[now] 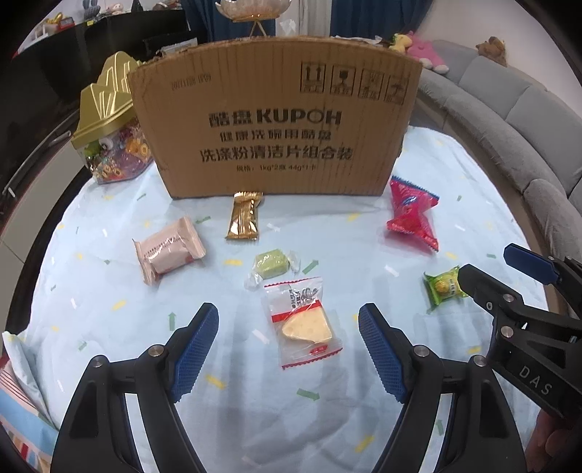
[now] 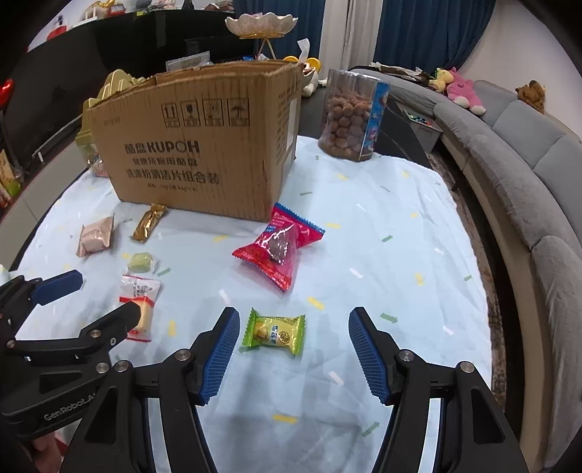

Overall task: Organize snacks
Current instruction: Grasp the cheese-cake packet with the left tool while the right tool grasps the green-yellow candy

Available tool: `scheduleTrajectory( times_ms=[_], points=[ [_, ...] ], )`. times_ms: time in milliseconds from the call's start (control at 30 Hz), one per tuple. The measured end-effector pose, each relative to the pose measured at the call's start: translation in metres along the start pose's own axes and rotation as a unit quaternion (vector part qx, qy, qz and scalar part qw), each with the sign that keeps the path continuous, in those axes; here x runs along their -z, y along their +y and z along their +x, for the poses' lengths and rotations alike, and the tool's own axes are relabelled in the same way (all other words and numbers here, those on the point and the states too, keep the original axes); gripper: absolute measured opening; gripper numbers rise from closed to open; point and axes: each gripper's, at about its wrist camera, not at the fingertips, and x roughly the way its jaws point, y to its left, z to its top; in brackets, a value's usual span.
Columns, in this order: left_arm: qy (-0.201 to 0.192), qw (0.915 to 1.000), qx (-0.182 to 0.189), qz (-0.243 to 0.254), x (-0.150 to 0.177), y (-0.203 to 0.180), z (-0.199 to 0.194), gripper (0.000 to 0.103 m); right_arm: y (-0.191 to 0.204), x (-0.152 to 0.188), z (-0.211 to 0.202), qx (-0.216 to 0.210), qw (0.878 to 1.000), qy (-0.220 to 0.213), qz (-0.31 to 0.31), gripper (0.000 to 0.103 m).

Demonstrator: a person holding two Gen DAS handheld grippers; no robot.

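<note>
Loose snacks lie on a light blue cloth (image 1: pixel 109 291) in front of an open cardboard box (image 1: pixel 276 120). My left gripper (image 1: pixel 289 327) is open above a clear packet with a yellow cheese-shaped wedge (image 1: pixel 303 320), not touching it. My right gripper (image 2: pixel 294 329) is open over a green packet (image 2: pixel 274 331), also apart from it. Further off lie a red packet (image 2: pixel 278 247), a gold bar packet (image 1: pixel 244 215), a pink packet (image 1: pixel 169 247) and a small green candy (image 1: pixel 271 262). The right gripper (image 1: pixel 487 271) shows at the right edge of the left wrist view.
A gold-lidded jar of candies (image 1: pixel 109 138) stands left of the box. A clear tub of brown balls (image 2: pixel 349 116) stands at the back right. A grey sofa (image 2: pixel 527 174) curves along the right side. A dark cabinet and a bowl on a stand (image 2: pixel 260 23) are behind.
</note>
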Motion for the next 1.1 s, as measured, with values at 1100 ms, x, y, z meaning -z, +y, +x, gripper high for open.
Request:
scheduleTrajectory(
  times_ms=[1100],
  points=[
    [0.034,0.9990,-0.015,-0.024,0.007,-0.002,0.032,0.057,0.006,0.009,0.048,-0.009,0.999,0.032,0.011,0.062]
  ],
)
